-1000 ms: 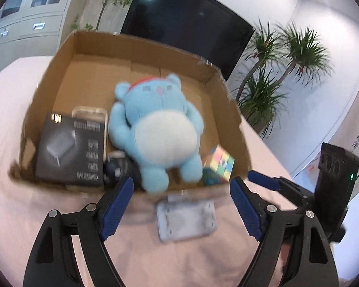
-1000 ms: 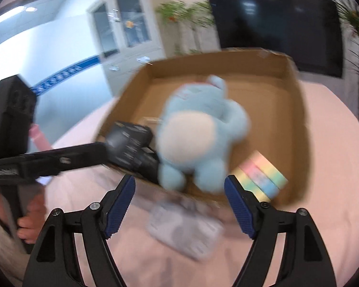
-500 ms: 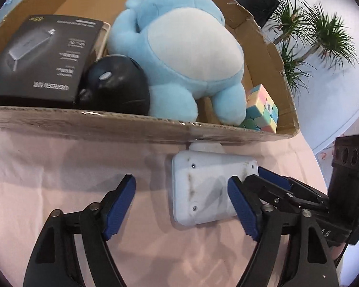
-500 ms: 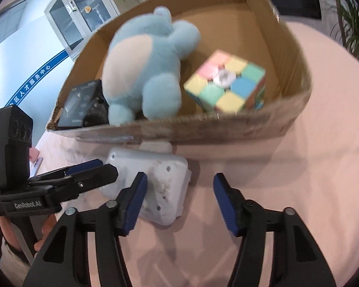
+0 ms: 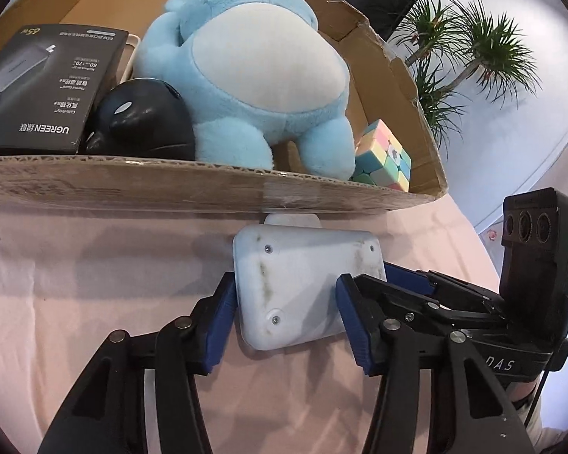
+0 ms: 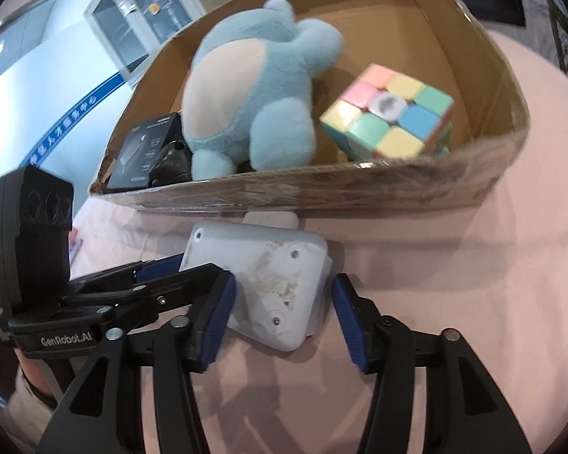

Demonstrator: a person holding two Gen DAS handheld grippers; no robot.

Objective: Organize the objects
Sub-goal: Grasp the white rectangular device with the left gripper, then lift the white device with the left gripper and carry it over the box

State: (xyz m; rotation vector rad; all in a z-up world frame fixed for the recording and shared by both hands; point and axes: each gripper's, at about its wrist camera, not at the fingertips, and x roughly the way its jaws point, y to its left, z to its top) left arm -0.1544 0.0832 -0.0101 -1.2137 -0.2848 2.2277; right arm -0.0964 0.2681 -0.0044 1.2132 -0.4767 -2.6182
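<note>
A white plastic device (image 5: 303, 283) lies on the pink tablecloth just in front of the cardboard box (image 5: 208, 185). It also shows in the right wrist view (image 6: 269, 276). My left gripper (image 5: 284, 317) straddles it, with both blue pads at its sides. My right gripper (image 6: 280, 314) straddles the same device from the other side, its left pad touching and its right pad a little apart. The box (image 6: 322, 189) holds a blue plush toy (image 5: 246, 75), a pastel cube (image 6: 390, 113), a black mouse (image 5: 144, 121) and a black charger box (image 5: 45, 83).
The box's front wall stands directly behind the device. The right gripper's body (image 5: 537, 265) is close on the left gripper's right side. Potted plants (image 5: 473, 45) and a dark screen stand behind the table.
Both grippers have moved forward and down onto the white device and narrowed around it. The box and its contents have not moved.
</note>
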